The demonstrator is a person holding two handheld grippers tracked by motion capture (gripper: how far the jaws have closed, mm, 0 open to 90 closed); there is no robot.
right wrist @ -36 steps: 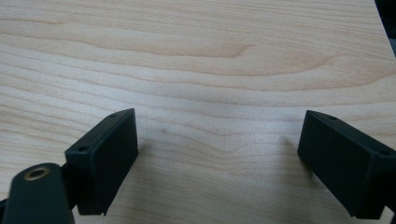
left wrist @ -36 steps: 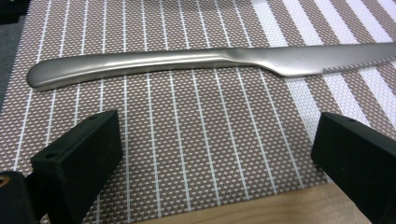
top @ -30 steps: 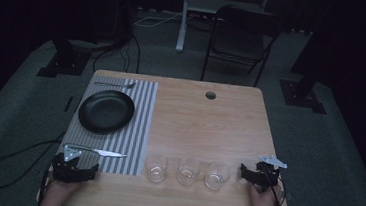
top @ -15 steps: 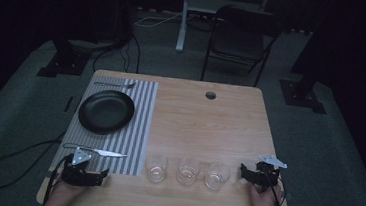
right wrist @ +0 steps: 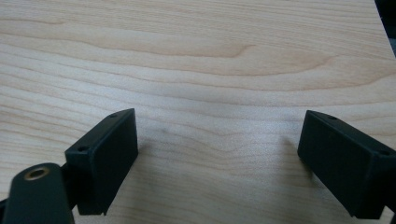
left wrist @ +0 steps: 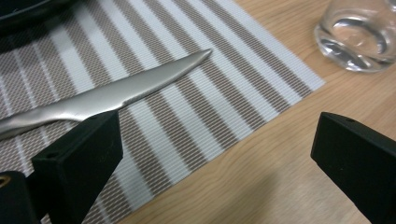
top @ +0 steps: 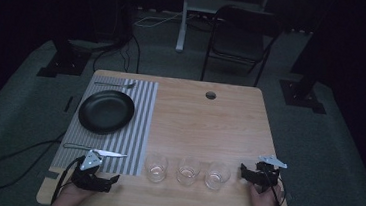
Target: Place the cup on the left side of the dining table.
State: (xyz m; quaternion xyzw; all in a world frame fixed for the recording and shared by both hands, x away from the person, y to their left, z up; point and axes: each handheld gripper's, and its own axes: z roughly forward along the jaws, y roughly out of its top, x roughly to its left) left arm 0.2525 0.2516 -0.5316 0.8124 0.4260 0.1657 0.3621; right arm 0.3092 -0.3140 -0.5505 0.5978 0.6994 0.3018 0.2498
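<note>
A silver knife (top: pixel 97 151) (left wrist: pixel 107 95) lies on the striped placemat (top: pixel 134 124) near its front edge. My left gripper (top: pixel 109 182) (left wrist: pixel 219 158) rests low at the table's front left, open, its jaws pointing right past the knife's tip with nothing between them. Three clear glasses (top: pixel 156 167) (top: pixel 188 170) (top: pixel 217 174) stand in a row near the front edge; the nearest glass (left wrist: pixel 357 39) shows ahead of the left gripper. My right gripper (top: pixel 243 172) (right wrist: pixel 219 154) sits just right of the row, open over bare wood.
A black plate (top: pixel 106 111) sits on the placemat, with a fork (top: pixel 115 83) beyond it at the far edge. The wooden table (top: pixel 209 125) has a cable hole (top: pixel 211 95) near the back. A chair (top: pixel 239 35) stands behind the table.
My left gripper has shifted right and toward the front edge, ending just below the knife. The right gripper has stayed put.
</note>
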